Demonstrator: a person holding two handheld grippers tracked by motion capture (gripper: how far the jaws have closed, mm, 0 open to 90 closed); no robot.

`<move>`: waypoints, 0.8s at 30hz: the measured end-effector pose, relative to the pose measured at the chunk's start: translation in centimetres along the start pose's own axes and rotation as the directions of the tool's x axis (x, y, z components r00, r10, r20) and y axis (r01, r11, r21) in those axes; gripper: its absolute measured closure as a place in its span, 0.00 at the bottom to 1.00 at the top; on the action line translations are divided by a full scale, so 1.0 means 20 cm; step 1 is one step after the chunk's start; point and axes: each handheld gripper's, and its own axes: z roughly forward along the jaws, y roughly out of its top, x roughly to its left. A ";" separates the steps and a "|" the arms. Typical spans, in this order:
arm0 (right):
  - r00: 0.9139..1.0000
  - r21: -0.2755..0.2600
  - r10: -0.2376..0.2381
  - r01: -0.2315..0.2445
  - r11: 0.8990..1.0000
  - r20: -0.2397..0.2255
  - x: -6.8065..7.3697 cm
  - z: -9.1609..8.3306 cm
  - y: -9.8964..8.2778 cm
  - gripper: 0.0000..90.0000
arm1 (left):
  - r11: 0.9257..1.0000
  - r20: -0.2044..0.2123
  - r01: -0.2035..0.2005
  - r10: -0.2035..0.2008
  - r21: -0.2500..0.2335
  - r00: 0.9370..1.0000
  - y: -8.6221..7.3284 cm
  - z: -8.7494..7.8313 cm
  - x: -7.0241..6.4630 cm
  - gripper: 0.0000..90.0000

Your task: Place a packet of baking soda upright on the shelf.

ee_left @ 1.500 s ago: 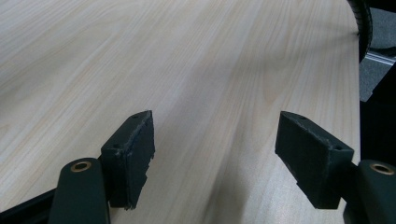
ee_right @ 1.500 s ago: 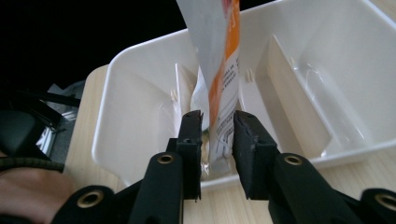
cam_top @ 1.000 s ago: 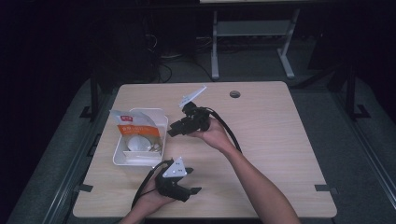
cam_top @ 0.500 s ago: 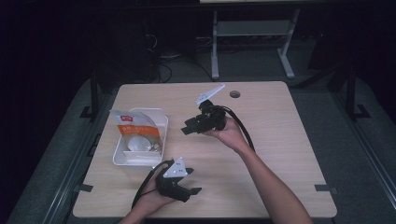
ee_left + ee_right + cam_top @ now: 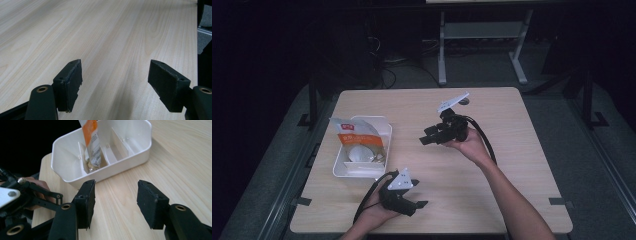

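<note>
1. Right gripper: jaws spread wide, nothing between the pads, only bare table in the gap. In the high view the right gripper is held up off the tabletop near mid-table, jaws aimed left toward the tray.
2. Left gripper: jaws also wide apart and empty, bare wood grain ahead. High view puts the left gripper low at the near edge of the table, resting or close to resting; can't tell contact from this angle.
3. Packet, orange and white: stands on end, leaning, in the middle compartment of the white tray. The tray has dividers, and the compartments on both sides of the packet look empty in the right gripper view.
4. In the high view the packet lies over the far-left part of the tray. There's a pale round shape under or beside it; resolution is too poor to say whether it's part of the packet or a separate item.
5. Packet vs. right fingers: ahead of the jaws and slightly left of centreline, apart from them, with the tray's near wall in between. Well apart from the left gripper.
6. Progress, my read: packet is in the tray and both grippers are free of it, so placement looks done. If a pick is meant instead, nothing has started: approach, close and lift all remain.
</note>
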 end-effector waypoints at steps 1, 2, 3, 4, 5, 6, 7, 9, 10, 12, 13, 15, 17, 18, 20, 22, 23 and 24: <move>1.000 -0.003 0.000 0.000 1.000 -0.001 0.00 -0.01 -0.01 0.52 | 1.000 0.000 0.000 0.000 -0.001 1.000 0.00 0.00 0.00 0.30; 1.000 -0.002 0.005 -0.005 1.000 0.001 0.00 -0.02 -0.01 0.52 | 1.000 0.000 0.001 -0.001 -0.002 1.000 0.00 0.00 0.00 0.30; 1.000 -0.002 0.002 -0.002 1.000 0.004 -0.01 -0.03 -0.02 0.51 | 1.000 0.000 0.000 0.000 -0.001 1.000 0.00 0.00 0.00 0.30; 1.000 -0.003 0.003 -0.003 1.000 0.009 -0.01 -0.03 -0.02 0.51 | 1.000 -0.002 0.000 0.000 0.001 1.000 0.00 0.00 0.00 0.30; 1.000 -0.007 0.001 -0.001 1.000 0.013 -0.01 -0.04 -0.03 0.50 | 1.000 -0.003 0.004 -0.004 -0.001 1.000 0.00 0.00 0.00 0.30; 1.000 -0.011 0.004 -0.004 1.000 0.017 -0.01 -0.06 -0.04 0.50 | 1.000 -0.005 0.004 -0.004 -0.001 1.000 0.00 0.00 0.00 0.30; 1.000 -0.018 0.005 -0.004 1.000 0.019 -0.01 -0.07 -0.05 0.50 | 1.000 -0.006 0.005 -0.005 -0.004 1.000 0.00 0.00 0.00 0.30; 1.000 -0.019 0.014 -0.013 1.000 0.023 -0.01 -0.09 -0.07 0.49 | 1.000 -0.008 0.006 -0.006 -0.007 1.000 0.00 0.00 0.00 0.30; 1.000 -0.021 0.016 -0.016 1.000 0.024 -0.02 -0.10 -0.08 0.49 | 1.000 -0.009 0.007 -0.007 -0.008 1.000 0.00 0.00 0.00 0.30; 0.999 -0.025 0.020 -0.019 1.000 0.030 -0.02 -0.12 -0.10 0.49 | 1.000 -0.006 0.012 -0.012 -0.006 1.000 0.00 0.00 0.00 0.30; 0.999 -0.026 0.023 -0.022 0.999 0.034 -0.03 -0.13 -0.12 0.49 | 1.000 -0.007 0.007 -0.007 -0.004 1.000 0.00 0.00 0.00 0.30; 0.999 -0.024 0.029 -0.028 0.999 0.040 -0.04 -0.15 -0.14 0.48 | 1.000 -0.006 0.007 -0.007 -0.001 1.000 0.00 0.00 0.00 0.30; 0.998 -0.026 0.041 -0.040 0.999 0.044 -0.04 -0.17 -0.16 0.47 | 1.000 -0.007 0.007 -0.007 0.001 1.000 0.00 0.00 0.00 0.29; 0.998 -0.021 0.048 -0.047 0.999 0.044 -0.05 -0.17 -0.17 0.47 | 1.000 -0.008 0.007 -0.007 -0.002 1.000 0.00 0.00 0.00 0.29; 0.997 -0.015 0.055 -0.055 0.998 0.047 -0.05 -0.19 -0.18 0.47 | 1.000 -0.007 0.007 -0.007 -0.005 1.000 0.00 0.00 0.00 0.29; 0.997 -0.031 0.049 -0.047 0.998 0.061 -0.04 -0.21 -0.19 0.47 | 1.000 -0.006 0.009 -0.009 -0.007 1.000 0.00 0.01 0.00 0.29; 0.997 -0.032 0.047 -0.045 0.998 0.063 -0.04 -0.22 -0.20 0.46 | 1.000 -0.007 0.008 -0.008 -0.004 1.000 0.00 0.01 0.00 0.29; 0.997 -0.034 0.051 -0.049 0.998 0.063 -0.04 -0.23 -0.20 0.46 | 1.000 -0.008 0.008 -0.009 -0.004 1.000 0.00 0.01 0.00 0.29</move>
